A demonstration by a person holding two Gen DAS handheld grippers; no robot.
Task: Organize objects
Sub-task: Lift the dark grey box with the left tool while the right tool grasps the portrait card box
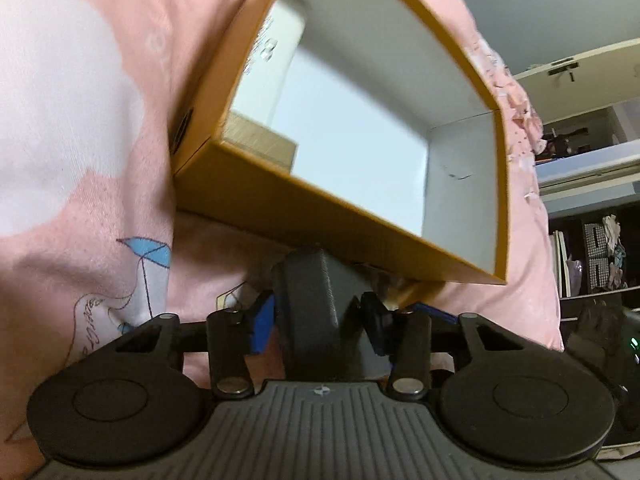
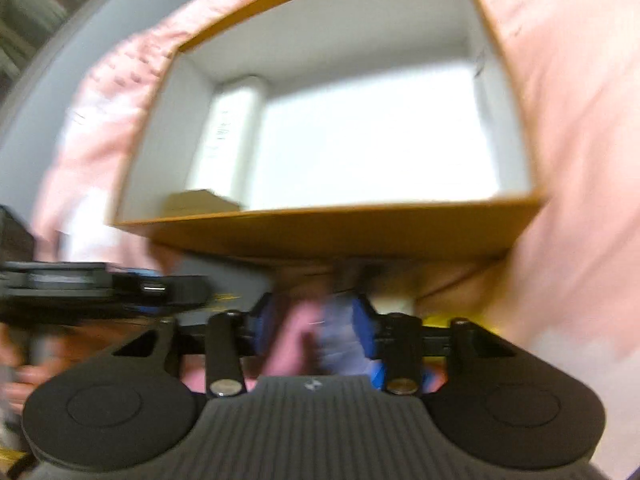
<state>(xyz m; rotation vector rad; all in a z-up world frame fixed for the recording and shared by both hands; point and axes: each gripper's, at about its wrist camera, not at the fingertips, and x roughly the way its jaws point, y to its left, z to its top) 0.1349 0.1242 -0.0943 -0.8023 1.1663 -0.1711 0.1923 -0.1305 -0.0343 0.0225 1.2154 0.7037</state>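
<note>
Fig.: Open orange box (image 1: 280,208), white inside, fills upper centre of both views on pink bedding (image 1: 100,208). Left tool (image 1: 320,320), bottom centre, clamps a dark grey block (image 1: 312,300) below box wall. Right tool (image 2: 316,332): blurred, grip state can't tell.

Orange box (image 1: 304,216), open, white inside: 1
White slab in box (image 2: 230,136): 1
Small brown carton in box (image 1: 260,142): 1
Dark grey block (image 1: 316,304): 1
Pink printed cloth (image 1: 100,216): 1
</note>
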